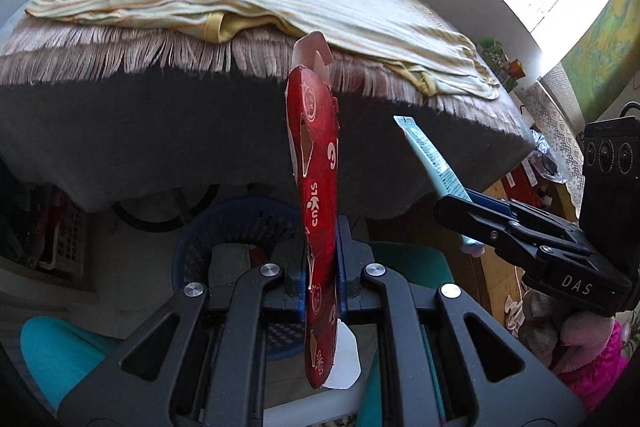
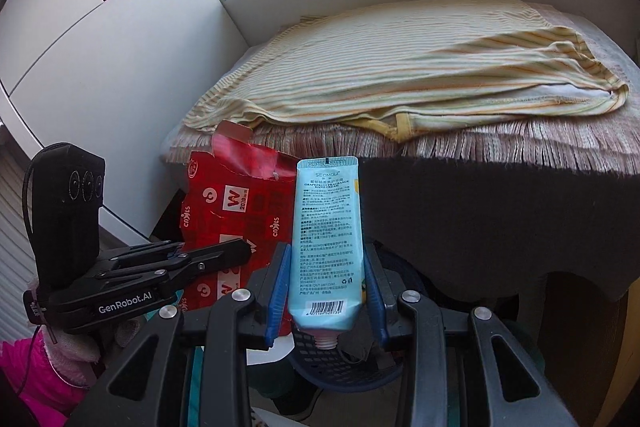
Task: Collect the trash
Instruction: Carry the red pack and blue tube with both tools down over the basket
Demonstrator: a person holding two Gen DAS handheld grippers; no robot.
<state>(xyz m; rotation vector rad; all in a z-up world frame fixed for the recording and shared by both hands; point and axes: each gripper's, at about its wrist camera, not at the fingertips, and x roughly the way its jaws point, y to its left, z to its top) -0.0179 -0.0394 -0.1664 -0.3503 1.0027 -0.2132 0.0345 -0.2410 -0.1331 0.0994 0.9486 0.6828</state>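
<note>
My left gripper (image 1: 319,239) is shut on a flattened red carton (image 1: 318,187) and holds it edge-on and upright in front of the table. The carton also shows in the right wrist view (image 2: 236,203). My right gripper (image 2: 326,263) is shut on a light blue hand cream tube (image 2: 326,231), nozzle down. It shows in the left wrist view (image 1: 430,155) at the right. A blue perforated basket (image 1: 236,227) sits on the floor below both grippers; its rim also shows in the right wrist view (image 2: 344,375).
A table with a dark grey fringed cover (image 1: 140,139) stands just ahead, with a folded striped yellow cloth (image 2: 400,67) on top. White cabinets (image 2: 100,67) stand to the left. Cluttered shelves (image 1: 532,163) are at the right. A teal stool (image 1: 56,351) is nearby.
</note>
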